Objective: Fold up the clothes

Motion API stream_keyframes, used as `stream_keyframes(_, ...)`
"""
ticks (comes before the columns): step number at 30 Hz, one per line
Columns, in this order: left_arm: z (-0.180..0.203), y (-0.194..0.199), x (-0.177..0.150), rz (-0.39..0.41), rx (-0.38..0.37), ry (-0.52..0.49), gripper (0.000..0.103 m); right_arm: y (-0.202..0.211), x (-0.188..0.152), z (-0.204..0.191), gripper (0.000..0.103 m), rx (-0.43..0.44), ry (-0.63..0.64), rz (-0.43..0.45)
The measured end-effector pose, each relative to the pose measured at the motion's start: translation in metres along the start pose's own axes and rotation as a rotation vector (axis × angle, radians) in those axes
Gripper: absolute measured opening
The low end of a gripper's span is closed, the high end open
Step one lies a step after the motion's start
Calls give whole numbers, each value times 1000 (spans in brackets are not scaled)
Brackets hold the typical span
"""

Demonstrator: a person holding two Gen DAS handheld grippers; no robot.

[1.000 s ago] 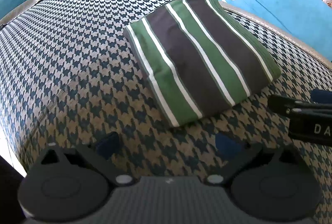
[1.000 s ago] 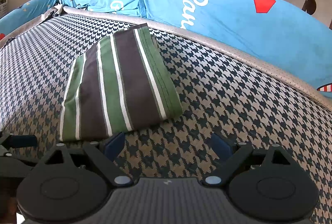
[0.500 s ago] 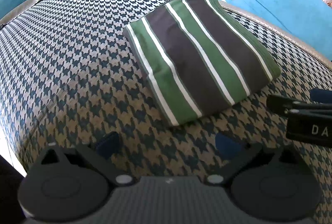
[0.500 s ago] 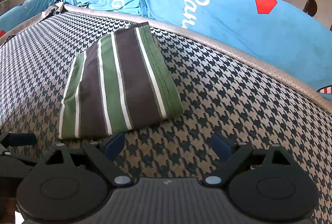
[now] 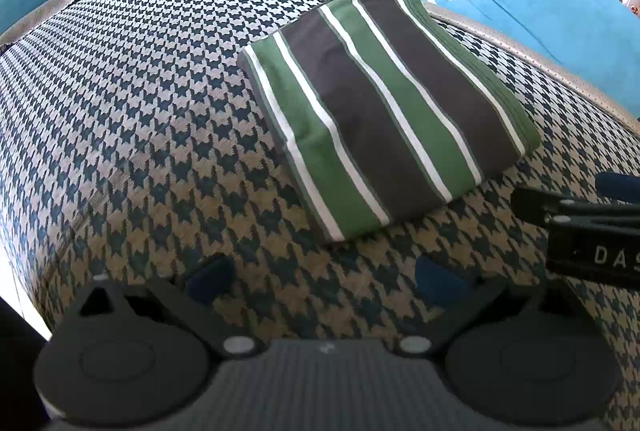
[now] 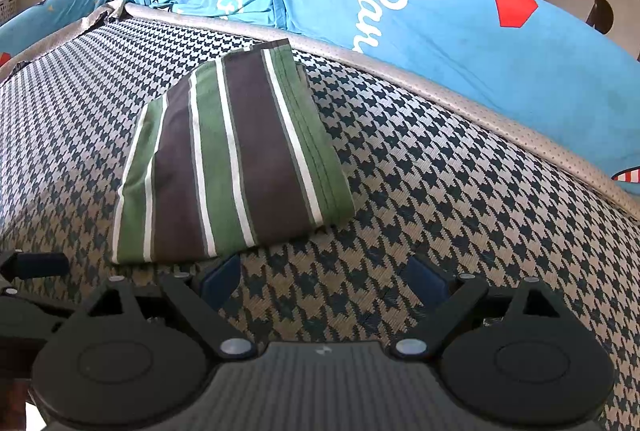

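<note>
Both grippers, left (image 5: 324, 281) and right (image 6: 324, 281), stand wide apart, holding nothing. Just ahead of them lies the folded green-and-brown striped garment (image 5: 384, 111), flat on the houndstooth cushion (image 5: 140, 111). Beyond it, blue printed fabric (image 6: 440, 23) drapes the far edge.

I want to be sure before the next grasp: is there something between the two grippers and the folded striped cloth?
Nothing visible. The folded green, dark-brown and white striped cloth lies flat on the houndstooth-patterned mattress, only bare mattress separating it from the open left gripper. The open right gripper has one fingertip at the cloth's near edge.
</note>
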State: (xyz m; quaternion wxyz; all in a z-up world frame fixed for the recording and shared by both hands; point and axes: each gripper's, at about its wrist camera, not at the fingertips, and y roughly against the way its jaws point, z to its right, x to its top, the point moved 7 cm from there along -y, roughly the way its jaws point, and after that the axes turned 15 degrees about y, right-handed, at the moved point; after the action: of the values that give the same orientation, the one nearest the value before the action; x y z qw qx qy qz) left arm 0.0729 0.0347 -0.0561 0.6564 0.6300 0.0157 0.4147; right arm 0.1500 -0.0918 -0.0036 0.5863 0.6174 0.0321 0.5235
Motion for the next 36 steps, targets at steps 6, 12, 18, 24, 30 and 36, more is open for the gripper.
stream_keyframes(6,-2,0,-3,0,-1,0,103,0,-1,-1,91,-1,4,-1)
stream_keyframes(12,-2,0,-4,1,-1,-1,103,-1,-1,-2,91,-4,11,-3)
stream_keyframes(18,-3,-1,-5,1,-1,0,103,0,0,-2,91,-5,18,-6)
stream_keyframes(24,-3,0,-9,1,0,1,103,-1,0,-3,91,-6,23,-7)
stream_keyframes(30,-5,0,-11,1,0,-3,103,-2,0,-3,91,-5,27,-8)
stream_keyframes(36,-3,3,-16,1,1,-5,103,-2,-1,-4,91,-5,29,-10)
